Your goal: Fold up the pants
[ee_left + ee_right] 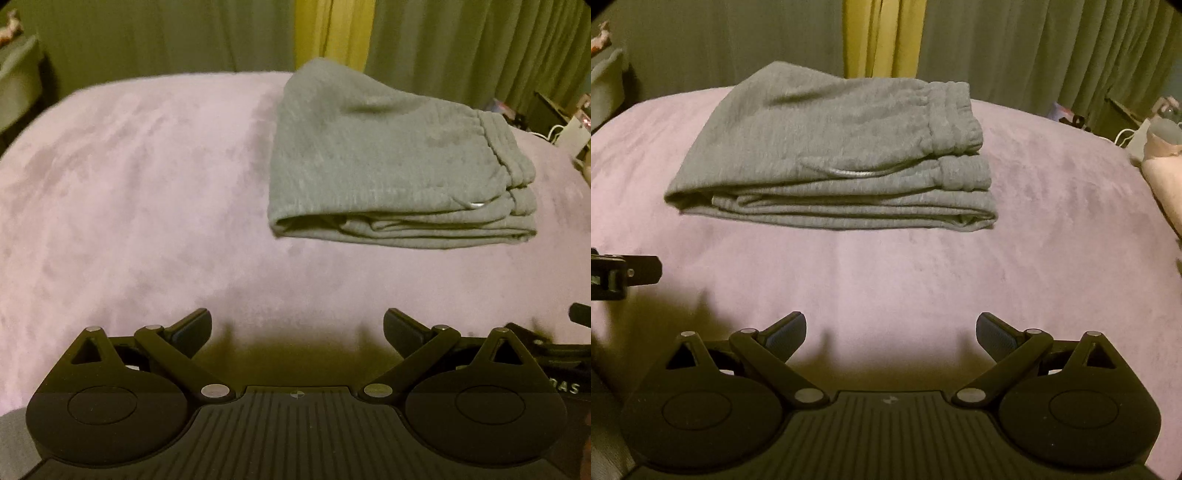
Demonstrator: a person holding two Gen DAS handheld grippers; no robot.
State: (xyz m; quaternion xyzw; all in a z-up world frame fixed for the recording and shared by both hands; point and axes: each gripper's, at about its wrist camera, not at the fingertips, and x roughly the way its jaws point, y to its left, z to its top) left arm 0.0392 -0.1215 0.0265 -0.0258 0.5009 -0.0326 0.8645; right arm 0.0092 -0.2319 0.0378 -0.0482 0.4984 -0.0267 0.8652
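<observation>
Grey pants (391, 162) lie folded in a compact stack of several layers on the lilac bed cover (147, 184). The waistband is on the right side of the stack. In the right wrist view the pants (834, 147) lie ahead, centre-left. My left gripper (297, 328) is open and empty, held back from the pants, which lie ahead to its right. My right gripper (891, 332) is open and empty, also well short of the stack. The left gripper's finger shows at the left edge of the right wrist view (624, 275).
Green curtains (461, 44) with a yellow strip (332, 33) hang behind the bed. A shelf (18, 77) stands at far left. Cables and small items (569, 129) sit at the right edge. A pink object (1163, 173) lies at right.
</observation>
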